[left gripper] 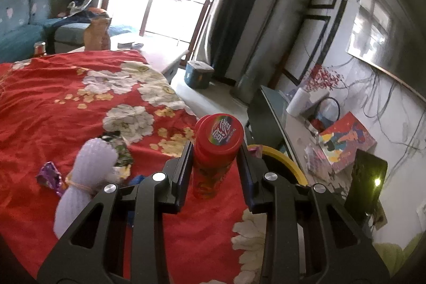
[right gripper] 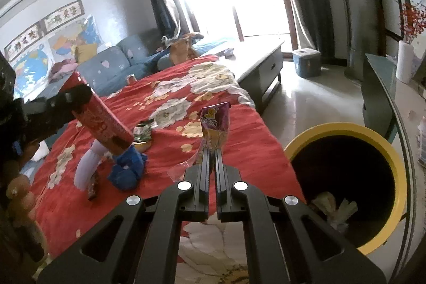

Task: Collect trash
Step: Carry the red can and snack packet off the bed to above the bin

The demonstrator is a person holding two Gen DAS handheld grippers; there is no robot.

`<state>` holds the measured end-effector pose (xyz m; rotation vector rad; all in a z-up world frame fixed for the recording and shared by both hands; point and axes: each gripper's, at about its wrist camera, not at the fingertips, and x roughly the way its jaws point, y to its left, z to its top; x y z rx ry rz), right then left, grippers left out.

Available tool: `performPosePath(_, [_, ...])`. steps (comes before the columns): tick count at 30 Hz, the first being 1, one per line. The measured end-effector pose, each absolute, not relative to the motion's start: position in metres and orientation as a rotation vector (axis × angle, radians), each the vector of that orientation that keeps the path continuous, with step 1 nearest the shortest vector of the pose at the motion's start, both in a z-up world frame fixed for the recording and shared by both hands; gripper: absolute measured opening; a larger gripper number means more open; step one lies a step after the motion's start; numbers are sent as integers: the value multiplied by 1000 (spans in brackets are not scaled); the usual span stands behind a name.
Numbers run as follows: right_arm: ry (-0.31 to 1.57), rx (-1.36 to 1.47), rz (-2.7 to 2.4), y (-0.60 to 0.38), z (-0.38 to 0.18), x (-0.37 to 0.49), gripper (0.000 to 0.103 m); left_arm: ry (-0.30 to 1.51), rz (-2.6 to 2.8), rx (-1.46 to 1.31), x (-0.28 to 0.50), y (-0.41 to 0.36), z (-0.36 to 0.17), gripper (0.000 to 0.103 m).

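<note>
Black jaws of the left gripper [left gripper: 217, 151] are seen closed part-way on a red can [left gripper: 214, 151], gripped on its sides just below the lid. The can is a tall red cylinder with a red lid bearing a round multicoloured label, and printed patterns run down its body; in the right wrist view it [right gripper: 106, 121] is held tilted above the table. The right gripper [right gripper: 211, 151] has its jaws shut tight on a purple wrapper [right gripper: 214, 128], which is pinched at its lower end and stands upright, a yellow cartoon figure printed near its top.

A red cloth [left gripper: 53, 103] with white and yellow flowers is spread over the table. On it, near the front edge, a white mesh roll [left gripper: 82, 177] tied with a rubber band, a crumpled purple foil [left gripper: 50, 177], a blue crumpled piece [right gripper: 127, 167] and a green-and-silver wrapper [right gripper: 142, 131] are left lying. Beside the table's right edge a yellow-rimmed bin [right gripper: 383, 148] is set on the floor, with pale crumpled paper inside it.
</note>
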<state>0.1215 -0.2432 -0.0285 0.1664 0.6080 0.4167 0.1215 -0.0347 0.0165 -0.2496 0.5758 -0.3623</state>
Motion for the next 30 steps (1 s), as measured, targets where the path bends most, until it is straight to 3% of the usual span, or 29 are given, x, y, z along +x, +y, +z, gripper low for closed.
performPosePath(30, [600,283,213,-333,-47,138,4,668,-559,-86,135,-152,-15,26])
